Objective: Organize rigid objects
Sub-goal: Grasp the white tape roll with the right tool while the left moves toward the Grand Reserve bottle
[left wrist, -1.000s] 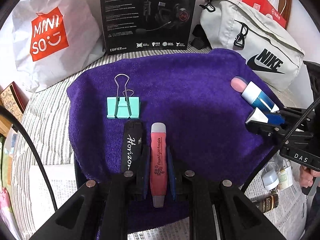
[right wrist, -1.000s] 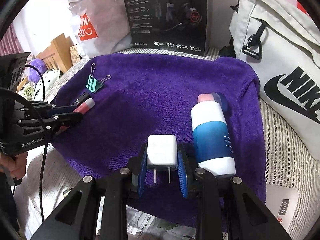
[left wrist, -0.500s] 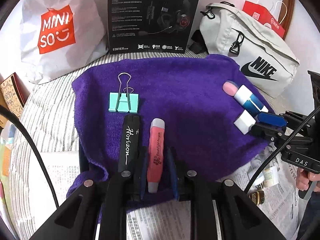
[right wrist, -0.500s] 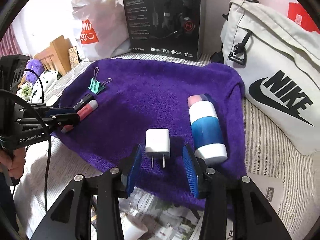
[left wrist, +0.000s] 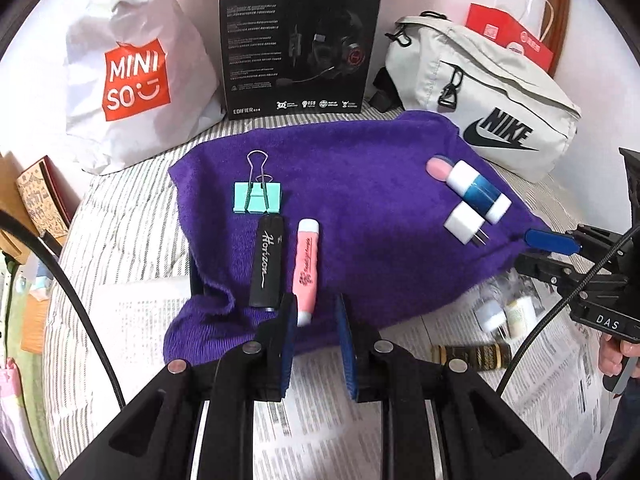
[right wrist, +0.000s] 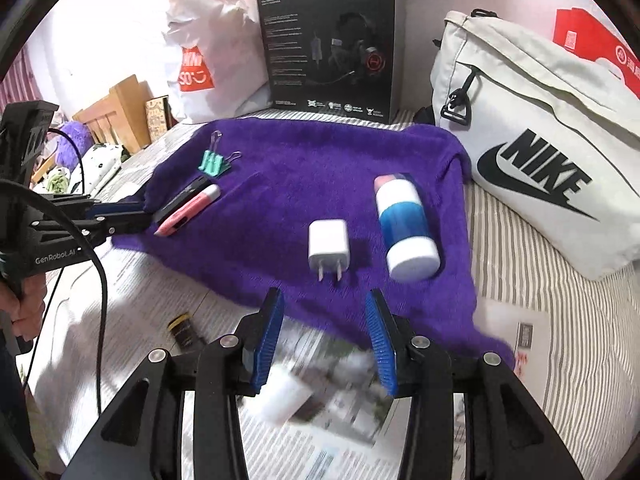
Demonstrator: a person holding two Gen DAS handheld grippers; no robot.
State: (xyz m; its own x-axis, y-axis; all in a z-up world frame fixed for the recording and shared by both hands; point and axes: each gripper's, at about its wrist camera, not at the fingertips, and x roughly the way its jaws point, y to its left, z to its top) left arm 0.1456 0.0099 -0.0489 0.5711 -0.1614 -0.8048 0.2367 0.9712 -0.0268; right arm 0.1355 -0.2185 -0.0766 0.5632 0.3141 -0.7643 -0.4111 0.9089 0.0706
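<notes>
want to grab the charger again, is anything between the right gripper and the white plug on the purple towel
Nothing visible does. The right gripper is open and empty, and the white plug lies straight ahead of it on the purple towel, prongs toward it. The blue and white bottle lies beside the plug, off that line.

My left black two-finger gripper wears blue ribbed fingers, silver screws and a black cable at nine o'clock. My right black gripper matches; its side reads "DAS", the left's "GenRobot.AI".
</notes>
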